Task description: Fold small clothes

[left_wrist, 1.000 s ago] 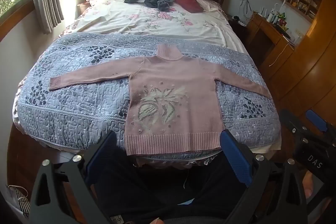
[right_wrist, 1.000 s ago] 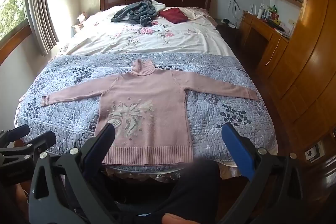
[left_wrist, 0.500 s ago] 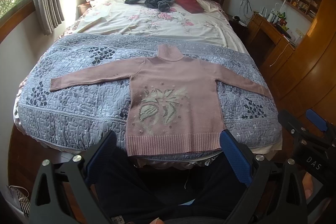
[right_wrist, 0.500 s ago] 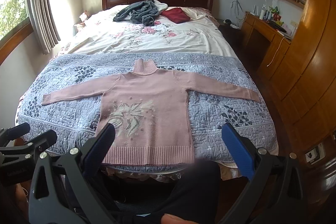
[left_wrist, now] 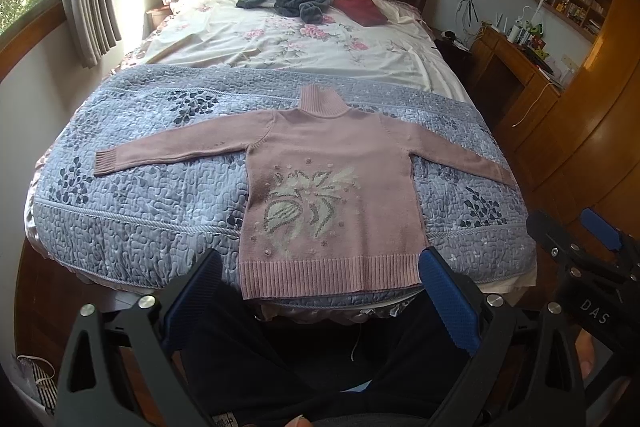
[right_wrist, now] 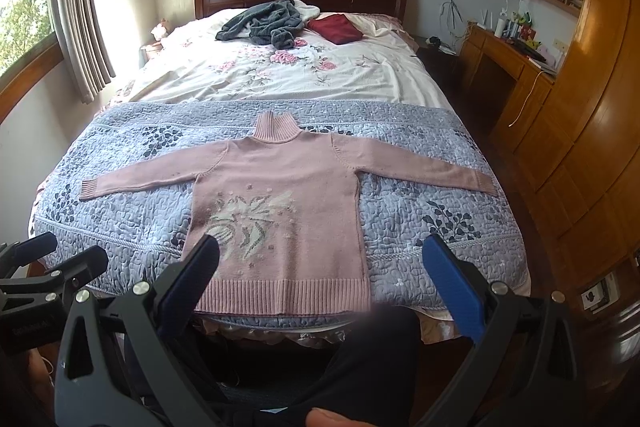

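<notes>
1. The left gripper [left_wrist: 320, 291] hovers off the foot of the bed, its blue-padded fingers [left_wrist: 192, 295] spread wide apart and empty.
2. The pink knitted turtleneck sweater with a pale leaf motif [left_wrist: 332, 195] lies flat, face up, on the blue quilted bedspread [left_wrist: 152, 187]: collar toward the headboard, ribbed hem at the near edge, both sleeves stretched out sideways.
3. The right gripper [right_wrist: 320, 279] is likewise held back from the bed, fingers [right_wrist: 452, 283] wide apart, gripping nothing.
4. Folding looks not yet begun; this seems the approach step.
5. Next move, as I judge it: reach forward to 1 sleeve cuff, pinch the knit and carry it across the body without dragging the sweater off the edge.
</notes>
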The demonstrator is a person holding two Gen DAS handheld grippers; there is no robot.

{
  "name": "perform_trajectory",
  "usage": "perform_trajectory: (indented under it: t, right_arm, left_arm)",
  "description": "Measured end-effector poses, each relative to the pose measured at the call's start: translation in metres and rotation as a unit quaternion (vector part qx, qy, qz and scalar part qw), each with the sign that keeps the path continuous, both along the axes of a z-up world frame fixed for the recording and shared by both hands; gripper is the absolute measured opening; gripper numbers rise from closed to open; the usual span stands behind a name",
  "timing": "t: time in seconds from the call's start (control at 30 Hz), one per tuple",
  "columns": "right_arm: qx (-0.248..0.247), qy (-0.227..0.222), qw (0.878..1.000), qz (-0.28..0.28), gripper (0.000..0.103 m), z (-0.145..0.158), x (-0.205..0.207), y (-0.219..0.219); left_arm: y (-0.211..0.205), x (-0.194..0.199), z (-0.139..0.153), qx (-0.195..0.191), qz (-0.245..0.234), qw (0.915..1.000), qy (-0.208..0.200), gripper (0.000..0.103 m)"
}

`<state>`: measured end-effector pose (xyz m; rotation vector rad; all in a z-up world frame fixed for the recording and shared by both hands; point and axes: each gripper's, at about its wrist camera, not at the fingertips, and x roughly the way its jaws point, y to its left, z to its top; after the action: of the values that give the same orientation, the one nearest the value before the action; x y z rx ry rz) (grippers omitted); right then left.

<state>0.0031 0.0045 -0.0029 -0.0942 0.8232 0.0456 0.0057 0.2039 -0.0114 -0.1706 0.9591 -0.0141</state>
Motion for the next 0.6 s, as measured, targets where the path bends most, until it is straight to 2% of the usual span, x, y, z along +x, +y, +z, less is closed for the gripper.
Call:
perform_trajectory:
  t: [0.6]
  right_arm:
    - [-0.001, 0.001, 1.000, -0.002, 0.101, -0.0001, 0.0013, 0.0013]
  left_arm:
    - [-0.0001, 0.0008, 0.0011, 0.000, 0.000, 1.0000, 0.000, 0.099]
